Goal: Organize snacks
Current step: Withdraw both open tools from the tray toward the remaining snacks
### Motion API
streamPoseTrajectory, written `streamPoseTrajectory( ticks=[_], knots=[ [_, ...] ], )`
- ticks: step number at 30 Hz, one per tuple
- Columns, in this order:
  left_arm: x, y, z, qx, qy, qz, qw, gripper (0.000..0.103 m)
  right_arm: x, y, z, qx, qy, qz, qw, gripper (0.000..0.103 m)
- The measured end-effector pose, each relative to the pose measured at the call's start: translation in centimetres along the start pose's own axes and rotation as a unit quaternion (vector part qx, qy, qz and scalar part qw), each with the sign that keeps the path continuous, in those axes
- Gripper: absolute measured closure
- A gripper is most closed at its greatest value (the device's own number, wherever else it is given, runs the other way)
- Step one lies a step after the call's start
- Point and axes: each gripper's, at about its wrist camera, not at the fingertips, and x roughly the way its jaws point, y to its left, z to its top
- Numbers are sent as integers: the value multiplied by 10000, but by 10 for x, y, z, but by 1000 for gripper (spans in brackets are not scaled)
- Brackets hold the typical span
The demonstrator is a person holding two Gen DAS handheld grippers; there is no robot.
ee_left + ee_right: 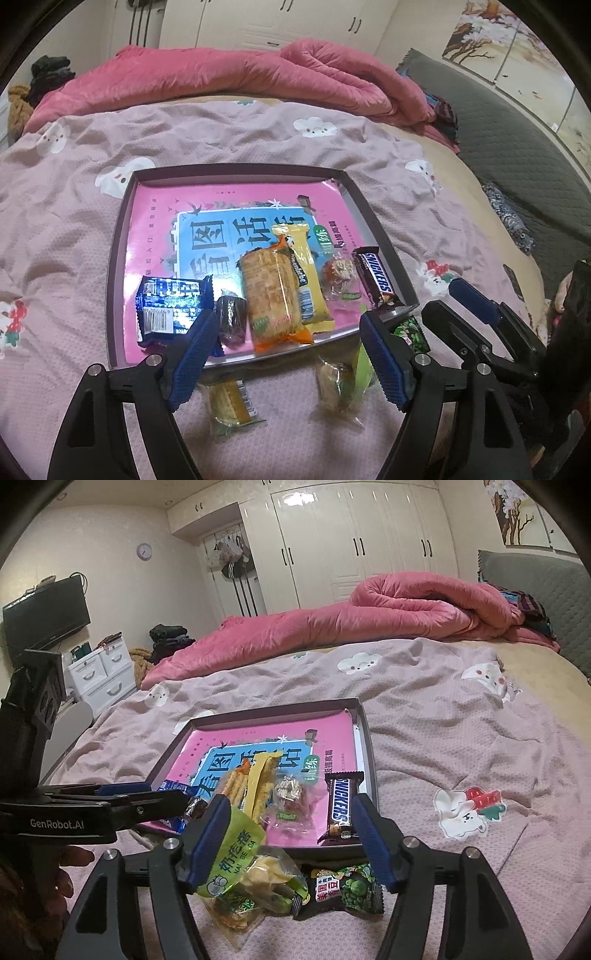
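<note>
Both tongs, left (284, 354) and right (291, 838), stand released over the bed; low in frame before the tray (371, 738), your green packet (236, 853) looks light, crinkly and slippery, so pinch its flat sealed edge.

Your left blue-padded finger (192, 347) covers a corner of the shiny blue foil snack packet (171, 308); its print blurs.
</note>
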Motion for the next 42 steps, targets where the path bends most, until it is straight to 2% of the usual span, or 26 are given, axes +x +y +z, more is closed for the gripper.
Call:
streamPoseTrajectory(
  ticks=[9, 15, 30, 42],
  knots=[
    [-15, -1, -6, 67, -104, -75, 9999, 22, -13, 0, -3, -13, 20, -60, 10000, 33],
    [-26, 3, -11, 34, -143, -111, 9998, 22, -21, 3, -11, -22, 143, -69, 9999, 28],
    [-32, 7, -33, 152, 44, -78, 9998, 22, -32, 12, -22, -171, 273, -123, 9994, 27],
    [-26, 6, -54, 236, 362, -237, 9988, 22, -31, 15, -30, -287, 497, -140, 9983, 27]
  ],
)
